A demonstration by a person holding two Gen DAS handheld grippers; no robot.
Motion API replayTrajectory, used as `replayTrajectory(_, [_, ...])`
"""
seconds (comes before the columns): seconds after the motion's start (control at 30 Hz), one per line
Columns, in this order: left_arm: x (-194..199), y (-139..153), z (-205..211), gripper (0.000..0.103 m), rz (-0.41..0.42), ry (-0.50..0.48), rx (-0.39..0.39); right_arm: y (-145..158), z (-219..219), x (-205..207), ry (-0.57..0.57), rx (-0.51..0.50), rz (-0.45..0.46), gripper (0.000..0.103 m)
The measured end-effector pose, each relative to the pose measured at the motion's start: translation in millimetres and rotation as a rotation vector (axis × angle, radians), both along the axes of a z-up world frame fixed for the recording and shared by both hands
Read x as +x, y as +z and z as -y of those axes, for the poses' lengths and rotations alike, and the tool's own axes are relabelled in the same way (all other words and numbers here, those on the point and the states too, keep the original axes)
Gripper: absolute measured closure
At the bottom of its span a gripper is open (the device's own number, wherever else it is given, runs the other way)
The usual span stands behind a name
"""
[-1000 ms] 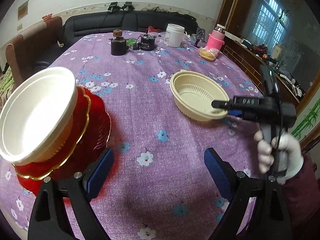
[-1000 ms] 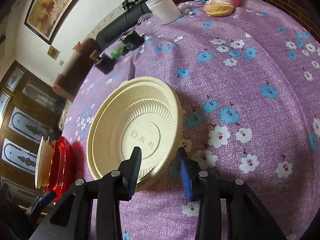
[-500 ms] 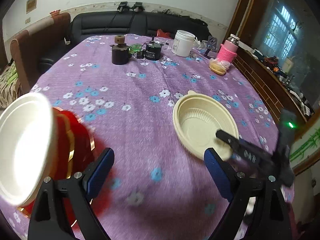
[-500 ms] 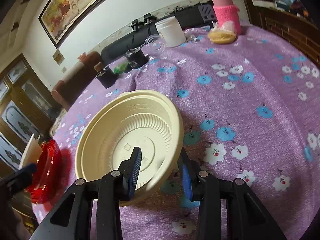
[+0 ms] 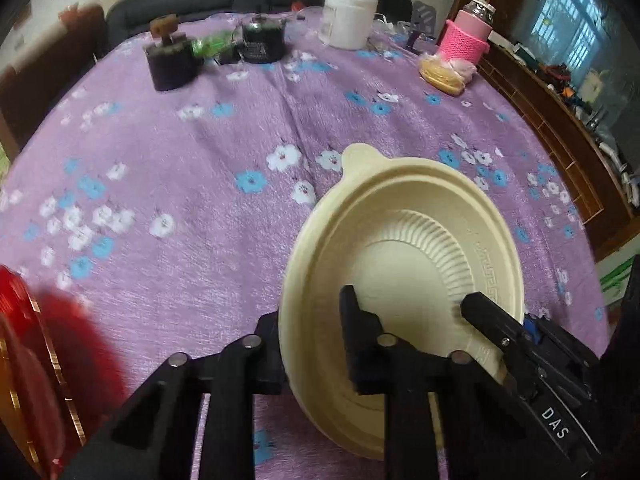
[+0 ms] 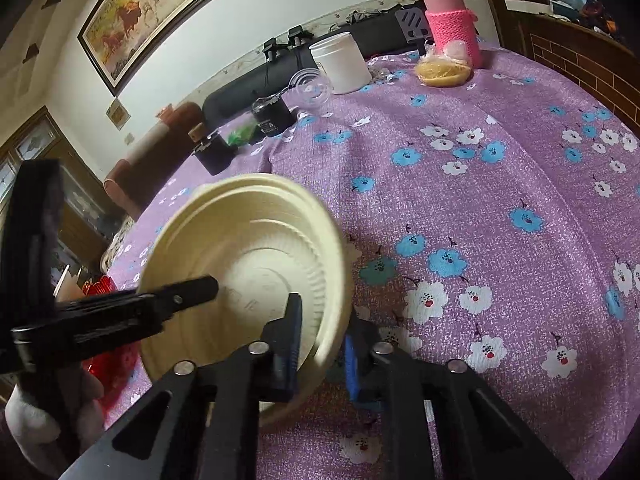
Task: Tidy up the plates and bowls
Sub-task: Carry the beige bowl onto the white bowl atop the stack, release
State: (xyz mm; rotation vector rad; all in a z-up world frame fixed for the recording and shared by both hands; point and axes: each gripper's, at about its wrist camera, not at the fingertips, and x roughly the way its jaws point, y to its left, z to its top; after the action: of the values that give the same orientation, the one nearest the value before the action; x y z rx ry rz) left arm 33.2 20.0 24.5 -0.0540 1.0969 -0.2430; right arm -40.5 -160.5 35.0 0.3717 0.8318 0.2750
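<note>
Cream plastic bowl (image 5: 404,248), lower centre, is gripped at opposite rims by left tongs (image 5: 310,330) and right tongs (image 6: 322,338) over the purple floral tabletop (image 5: 200,184).

The red plate (image 5: 28,380) is blurred and cut off at the left wrist view's edge.

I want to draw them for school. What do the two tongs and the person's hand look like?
Both tongs, left tongs and right tongs, are black, with angular arms and round silver rivets. The right tongs have blue pads inside their fingers and white letters "DAS" on the side. The left hand wears a white glove. No cables are visible.
</note>
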Motion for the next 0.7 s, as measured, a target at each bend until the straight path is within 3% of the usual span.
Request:
replayTrajectory(0.3, [-26.2,9.4,0.0,0.083,0.055,-0.017,0.005,16.9,-8.1,-15.8,-0.023,-0.086,0.106,0.085])
replayTrajectory(0.5, [-34.2,10.9,-4.9,0.083,0.053,0.000,-0.037,27.2,-10.9,-24.9,-0.026,-0.110,0.162,0.085])
replayTrajectory(0.7, [-54.3,23.3,1.2,0.083,0.119,0.013,0.042,28.3,-11.6,-25.3,0.002,-0.077,0.169,0.085])
